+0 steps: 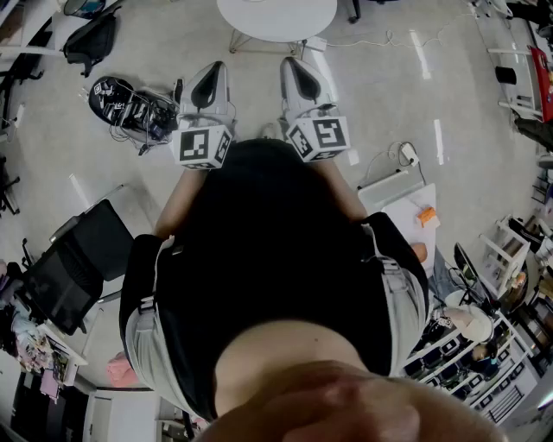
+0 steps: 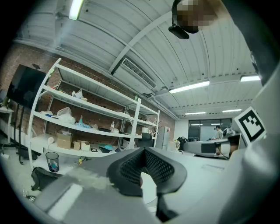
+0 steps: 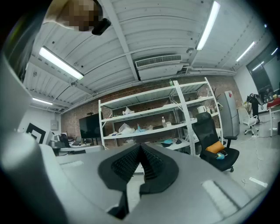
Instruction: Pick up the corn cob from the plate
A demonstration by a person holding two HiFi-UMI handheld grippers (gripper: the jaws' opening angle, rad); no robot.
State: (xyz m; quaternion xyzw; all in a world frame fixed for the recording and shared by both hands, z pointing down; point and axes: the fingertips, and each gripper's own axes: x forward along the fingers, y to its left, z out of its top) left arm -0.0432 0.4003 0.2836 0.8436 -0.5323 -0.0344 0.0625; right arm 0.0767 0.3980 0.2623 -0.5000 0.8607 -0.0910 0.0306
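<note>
**A:** so how far along is the corn pickup here?

**B:** honestly it looks like it hasn't started. Going big to small: the head view is mostly pale floor (image 1: 415, 95), with the person (image 1: 276, 259) in a dark top standing on it, seen straight down their own front. Both gripper views look out across the room at a long white shelving rack (image 3: 144, 116) against a brick wall, loaded with boxes and bags. There's a round white table (image 1: 276, 17) cut off at the top edge of the head view. The right gripper view also shows a black office chair (image 3: 215, 140) with something orange on its seat, off to the right of the rack

**A:** and the grippers?

**B:** the left gripper (image 2: 142, 154) and right gripper (image 3: 140, 152) are held side by side in front of the body, pointing level out into the room. On each one the ribbed black pads meet at the tips with nothing between them, so both are closed and empty

**A:** where's the corn cob then?

**B:** can't find it. There's no corn cob and no plate in any of the three views, so wherever they sit is outside what the cameras catch. My read is that nothing is done and everything is left. The person has to get the plate in front of them, bring a gripper over it, open the jaws, close on the cob and lift it clear
</note>
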